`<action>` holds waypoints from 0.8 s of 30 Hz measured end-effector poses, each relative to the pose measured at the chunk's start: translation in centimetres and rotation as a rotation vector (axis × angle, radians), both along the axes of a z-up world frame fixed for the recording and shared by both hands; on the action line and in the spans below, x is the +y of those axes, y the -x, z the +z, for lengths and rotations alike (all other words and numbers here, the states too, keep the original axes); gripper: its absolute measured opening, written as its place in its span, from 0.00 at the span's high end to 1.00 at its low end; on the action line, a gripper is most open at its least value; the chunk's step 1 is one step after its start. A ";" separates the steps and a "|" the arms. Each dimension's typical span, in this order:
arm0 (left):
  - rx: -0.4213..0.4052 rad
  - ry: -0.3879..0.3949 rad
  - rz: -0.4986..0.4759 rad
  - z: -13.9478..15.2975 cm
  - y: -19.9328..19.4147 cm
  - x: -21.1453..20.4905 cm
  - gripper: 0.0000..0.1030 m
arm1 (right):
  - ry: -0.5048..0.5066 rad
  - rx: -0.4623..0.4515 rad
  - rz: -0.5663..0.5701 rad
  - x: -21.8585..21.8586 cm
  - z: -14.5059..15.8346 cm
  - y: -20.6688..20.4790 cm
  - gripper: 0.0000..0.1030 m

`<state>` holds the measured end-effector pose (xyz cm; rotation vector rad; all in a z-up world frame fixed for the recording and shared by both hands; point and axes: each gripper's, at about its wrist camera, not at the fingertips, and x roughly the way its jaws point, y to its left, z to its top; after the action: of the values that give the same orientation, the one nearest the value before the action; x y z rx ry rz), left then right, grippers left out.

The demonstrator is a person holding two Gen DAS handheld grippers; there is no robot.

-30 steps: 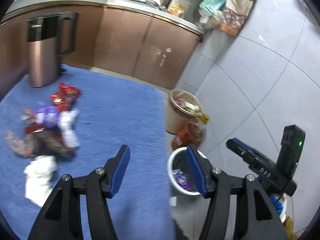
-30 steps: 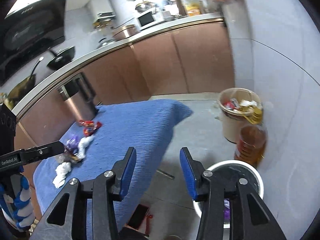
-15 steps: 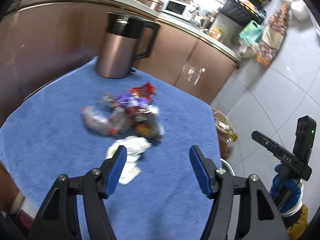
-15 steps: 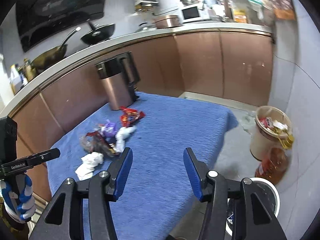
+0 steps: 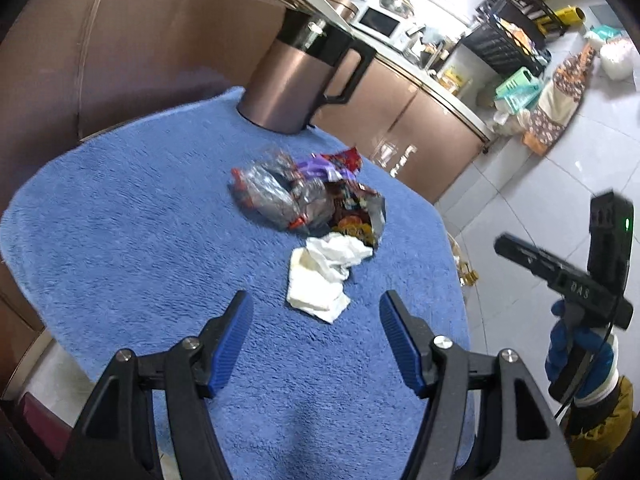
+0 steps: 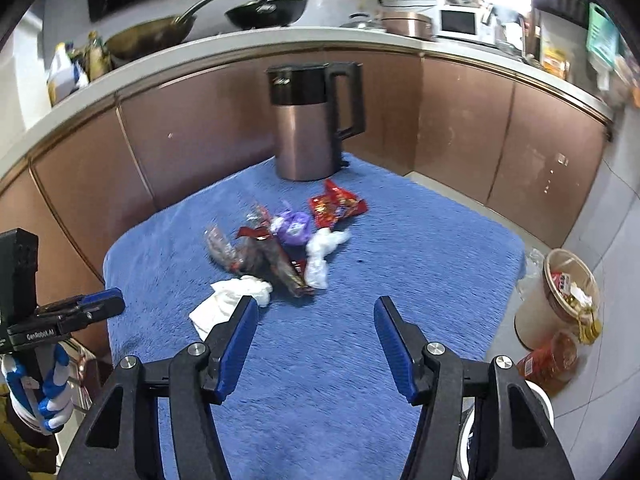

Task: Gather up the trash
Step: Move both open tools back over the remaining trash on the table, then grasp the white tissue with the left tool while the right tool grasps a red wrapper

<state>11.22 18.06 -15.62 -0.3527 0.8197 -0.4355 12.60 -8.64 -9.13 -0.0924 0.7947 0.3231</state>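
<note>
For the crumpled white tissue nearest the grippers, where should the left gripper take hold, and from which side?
Probably the raised, bunched folds at the far end of the white tissue, coming down from above with the open left gripper. Its near end lies flat on the blue cloth; the bunched part gives the fingers something to pinch, apart from the wrappers.

Bright indoor light, slight blur, warped edges.

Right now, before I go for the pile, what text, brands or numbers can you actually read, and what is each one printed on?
"GenRobot.AI": on the side of the left gripper, seen from the right wrist camera.
"DAS": on the body of the right gripper, seen from the left wrist camera.
Snack wrappers: printing too blurred to read.
Kettle: small lid mark, unreadable.
Oil bottle label: unreadable.
</note>
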 end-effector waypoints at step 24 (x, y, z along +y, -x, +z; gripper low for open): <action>0.091 -0.068 -0.198 -6.0 -7.5 -4.8 0.59 | 0.155 0.162 0.113 9.9 -6.8 -11.9 0.54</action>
<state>18.77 13.28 -21.57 -0.2303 0.9602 -0.5782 24.53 1.27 -15.98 -0.2597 0.9769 0.3790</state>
